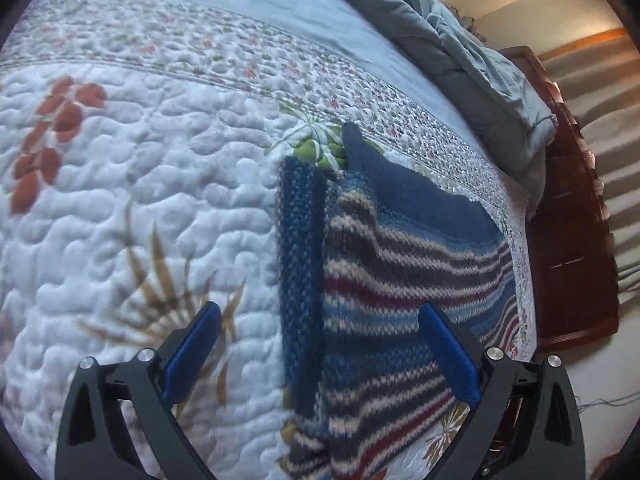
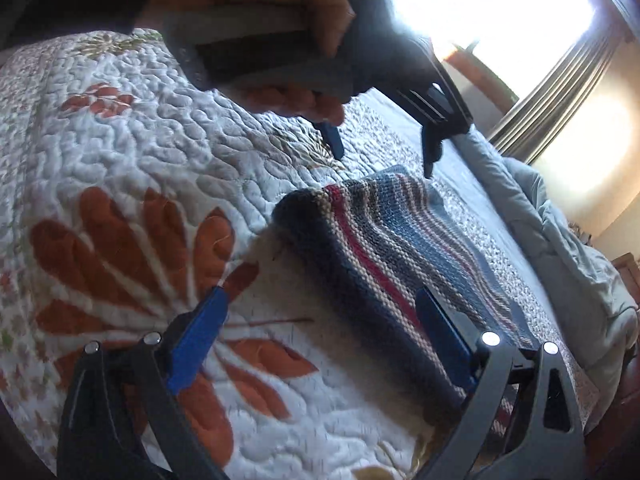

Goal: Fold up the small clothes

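We see a knitted striped garment [image 1: 384,264] in blue, grey, cream and red yarn lying on a white quilted bedspread [image 1: 132,208] printed with orange and tan flowers. The garment is partly folded: a dark blue knitted band [image 1: 300,248] lies along its left edge in the left wrist view.

The left tool [image 1: 320,344] hovers over the near end of the garment with its blue-padded jaws spread wide. One pad is above the bare bedspread beside the garment and the other is above the stripes; neither pad presses on the knit. In the right wrist view, a hand [image 2: 280,28] holds this tool above the far end of the garment.

The right tool [image 2: 324,328] is likewise released, its jaws apart. Its left pad is above the bedspread and its right pad is above the garment.

Beyond the garment, a rumpled light blue duvet [image 1: 460,40] lies along the far side of the bed.
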The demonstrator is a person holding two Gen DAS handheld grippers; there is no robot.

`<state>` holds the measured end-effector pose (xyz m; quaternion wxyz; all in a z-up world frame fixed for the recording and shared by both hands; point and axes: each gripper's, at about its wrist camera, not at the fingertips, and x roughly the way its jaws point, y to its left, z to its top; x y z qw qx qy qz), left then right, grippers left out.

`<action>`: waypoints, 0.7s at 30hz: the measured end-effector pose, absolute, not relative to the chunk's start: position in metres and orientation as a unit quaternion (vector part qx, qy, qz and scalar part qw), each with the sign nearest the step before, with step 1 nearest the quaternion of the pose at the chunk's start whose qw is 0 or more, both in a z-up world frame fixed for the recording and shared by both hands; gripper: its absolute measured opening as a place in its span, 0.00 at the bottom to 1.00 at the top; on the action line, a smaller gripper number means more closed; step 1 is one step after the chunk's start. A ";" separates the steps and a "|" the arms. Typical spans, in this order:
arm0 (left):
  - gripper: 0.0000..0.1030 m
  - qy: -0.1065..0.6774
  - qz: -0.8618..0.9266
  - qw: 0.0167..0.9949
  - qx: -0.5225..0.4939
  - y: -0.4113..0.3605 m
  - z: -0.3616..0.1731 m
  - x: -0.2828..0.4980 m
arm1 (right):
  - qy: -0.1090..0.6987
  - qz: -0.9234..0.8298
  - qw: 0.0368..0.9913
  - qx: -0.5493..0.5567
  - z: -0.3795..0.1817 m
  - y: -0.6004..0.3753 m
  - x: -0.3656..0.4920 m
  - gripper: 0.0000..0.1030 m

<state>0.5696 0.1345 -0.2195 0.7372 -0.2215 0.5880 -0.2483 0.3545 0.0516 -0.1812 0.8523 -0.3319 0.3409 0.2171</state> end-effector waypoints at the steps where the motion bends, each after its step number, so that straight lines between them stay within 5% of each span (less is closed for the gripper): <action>1: 0.96 0.591 -0.255 0.731 -0.226 0.133 -0.223 0.575 | 0.345 0.215 0.850 -0.335 -0.184 0.053 0.361 0.92; 21: 0.96 0.619 -0.326 0.679 -0.222 0.088 -0.240 0.626 | 0.338 0.177 0.862 -0.335 -0.200 0.056 0.421 0.93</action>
